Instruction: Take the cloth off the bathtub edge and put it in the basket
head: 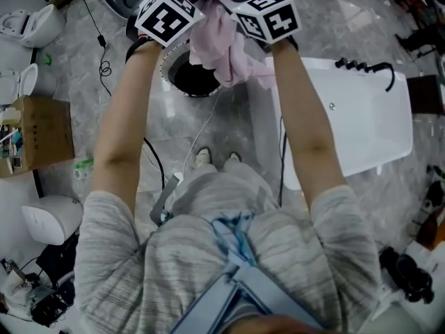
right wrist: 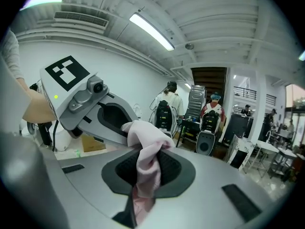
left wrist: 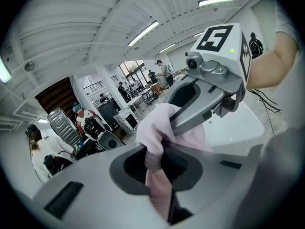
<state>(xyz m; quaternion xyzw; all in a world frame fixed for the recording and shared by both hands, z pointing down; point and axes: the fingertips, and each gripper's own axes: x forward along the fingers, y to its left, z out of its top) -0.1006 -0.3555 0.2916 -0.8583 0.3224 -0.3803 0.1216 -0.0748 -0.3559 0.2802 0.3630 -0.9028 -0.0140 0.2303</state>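
Observation:
A pale pink cloth hangs in the air between both grippers, held up above the round dark basket. My left gripper is shut on the cloth's top left part; in the left gripper view the cloth is pinched between its jaws. My right gripper is shut on the cloth's top right part, with the cloth bunched between its jaws. The white bathtub lies to the right, below my right arm.
A cardboard box and white toilets stand at the left. Black cables trail over the marble floor. A black faucet set sits on the tub's far rim. Several people stand far off in the hall.

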